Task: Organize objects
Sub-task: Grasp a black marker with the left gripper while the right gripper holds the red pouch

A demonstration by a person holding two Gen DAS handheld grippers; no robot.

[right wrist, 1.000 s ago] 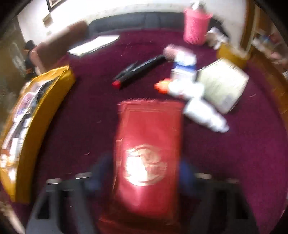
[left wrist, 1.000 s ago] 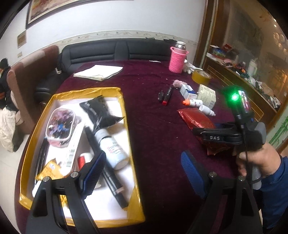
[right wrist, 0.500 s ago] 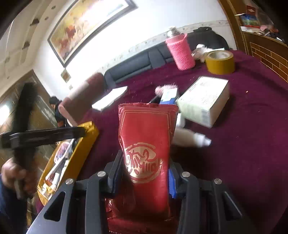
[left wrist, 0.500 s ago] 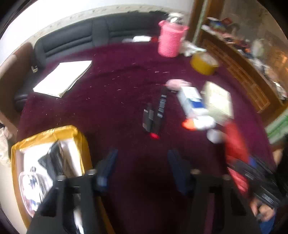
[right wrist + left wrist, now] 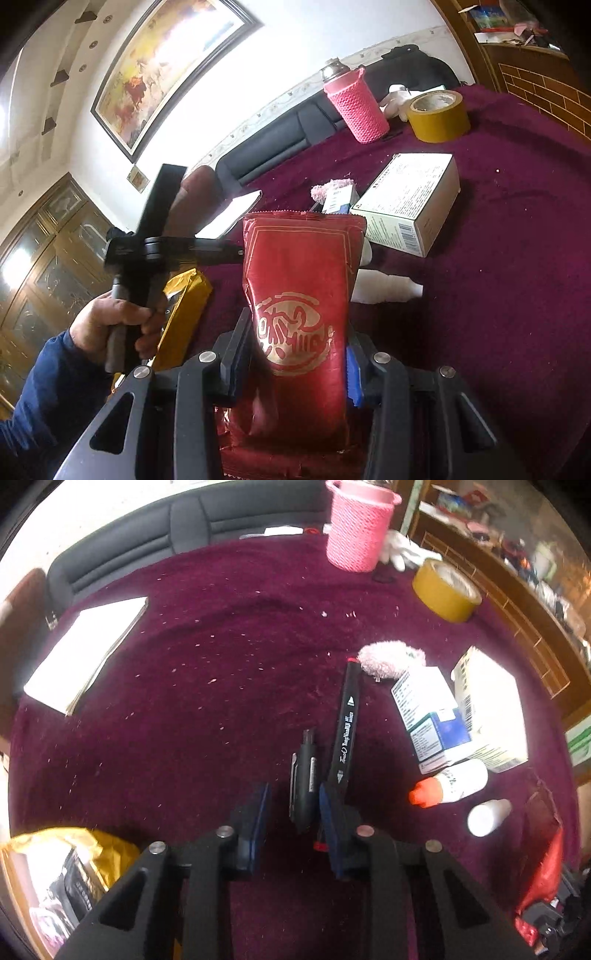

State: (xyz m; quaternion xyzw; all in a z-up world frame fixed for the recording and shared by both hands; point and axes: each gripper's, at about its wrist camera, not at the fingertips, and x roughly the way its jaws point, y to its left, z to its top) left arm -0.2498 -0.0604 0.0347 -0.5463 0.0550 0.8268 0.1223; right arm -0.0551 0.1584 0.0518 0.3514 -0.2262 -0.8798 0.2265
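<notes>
Both tongs are busy: my right tongs [image 5: 295,354] squeeze the red bag [image 5: 299,295] above the table, and my left tongs [image 5: 291,812] have just been closing around the small black clip [image 5: 304,779], not yet squeezing. Their right finger sits on the black marker [image 5: 345,727], so both might lift.

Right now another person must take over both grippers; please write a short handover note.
Left gripper: jaws have just been closing around the small black clip-pen; contact unclear. The black marker lies just outside its right finger.
Right gripper: holds the red pouch, lifted.
Done: several items lie in the yellow tray.
Left: pouch, pens, two white bottles, boxes.
</notes>
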